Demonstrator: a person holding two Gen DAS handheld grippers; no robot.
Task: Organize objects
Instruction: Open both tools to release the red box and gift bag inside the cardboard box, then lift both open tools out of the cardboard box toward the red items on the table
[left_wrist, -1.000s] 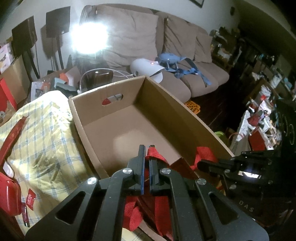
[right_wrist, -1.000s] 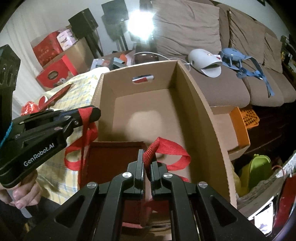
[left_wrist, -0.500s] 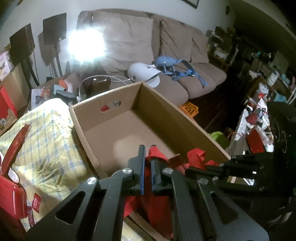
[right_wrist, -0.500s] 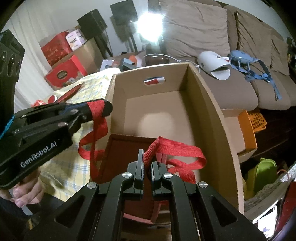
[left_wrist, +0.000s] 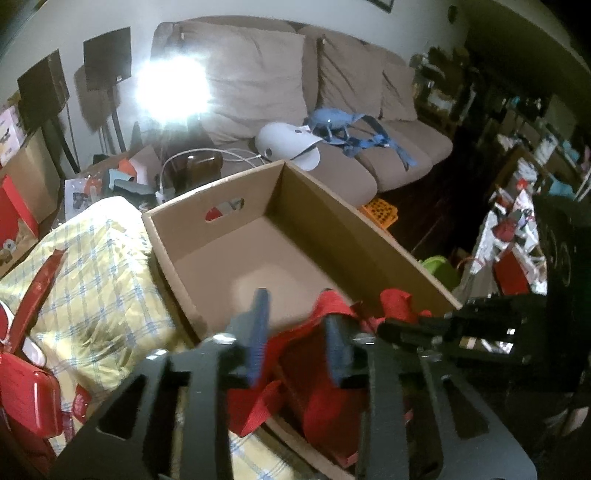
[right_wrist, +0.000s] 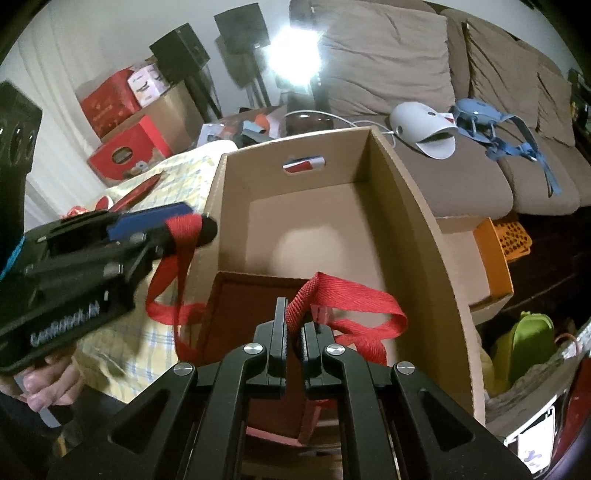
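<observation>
The red bag (right_wrist: 255, 332) sits at the near end of the cardboard box (right_wrist: 413, 236); left gripper (left_wrist: 295, 332) has just been opening, its strap (right_wrist: 177, 236) draped loose, right gripper (right_wrist: 294, 332) clenched on the other handle (right_wrist: 343, 295); that strap may snag and tip the bag.

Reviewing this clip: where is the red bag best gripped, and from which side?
By a red strap handle at the top of its loop, from above: the loops stand clear over the red bag, while its walls sit low in the cardboard box.

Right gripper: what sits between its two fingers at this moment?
In the right wrist view, the right gripper has a red webbing handle of the dark red bag pinched between its fingers, at the cardboard box's near end.
</observation>
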